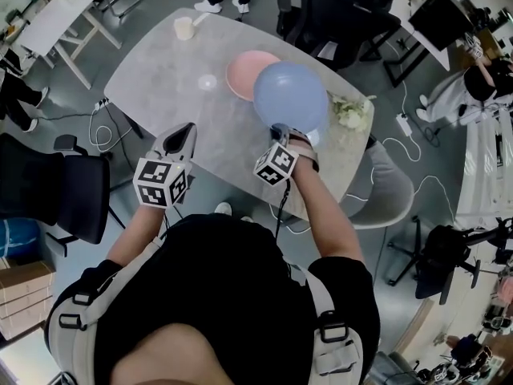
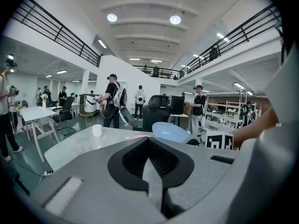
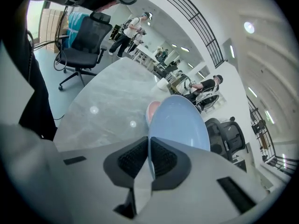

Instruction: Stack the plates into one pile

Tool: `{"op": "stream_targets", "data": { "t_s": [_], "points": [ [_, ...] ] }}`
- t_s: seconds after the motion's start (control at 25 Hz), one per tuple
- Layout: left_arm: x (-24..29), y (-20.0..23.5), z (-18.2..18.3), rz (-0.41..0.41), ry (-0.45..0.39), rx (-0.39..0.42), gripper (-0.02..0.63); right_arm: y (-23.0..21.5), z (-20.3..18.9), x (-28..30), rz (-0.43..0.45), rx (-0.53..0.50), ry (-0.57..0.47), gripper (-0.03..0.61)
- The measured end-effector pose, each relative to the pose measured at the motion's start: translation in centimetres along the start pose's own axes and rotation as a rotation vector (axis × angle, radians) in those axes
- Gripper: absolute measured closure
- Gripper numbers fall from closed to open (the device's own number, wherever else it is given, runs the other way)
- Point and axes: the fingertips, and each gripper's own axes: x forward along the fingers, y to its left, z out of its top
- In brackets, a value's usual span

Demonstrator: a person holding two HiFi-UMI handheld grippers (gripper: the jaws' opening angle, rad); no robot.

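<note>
Right gripper view: pinching rim of blue plate (image 3: 180, 120) with right gripper (image 3: 149, 149), pink plate (image 3: 152, 110) just behind; left gripper (image 2: 148, 160) pressed together, empty.

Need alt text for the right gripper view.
The right gripper is shut on the rim of a blue plate, held over a grey table. A pink plate lies on the table just beyond it.
</note>
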Motion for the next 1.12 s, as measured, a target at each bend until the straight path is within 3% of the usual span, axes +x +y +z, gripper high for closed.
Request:
{"op": "stream_targets", "data": {
  "t_s": [0.2,0.6,1.12],
  "points": [
    [0.2,1.1,-0.2,0.008,0.007,-0.008,0.609,-2.4,3.2,4.1,-0.022,-0.038,-0.037,0.557],
    [0.9,4.6,-1.2,0.045,0.047,-0.033,0.61,-4.3,6.4,12.5,-0.027,-0.11,0.003,0.555],
    [1.7,6.7,-3.5,0.089,0.126,-0.07,0.61,-0.6,7.4,18.7,0.133,-0.124,0.055,0.552]
  ]
}}
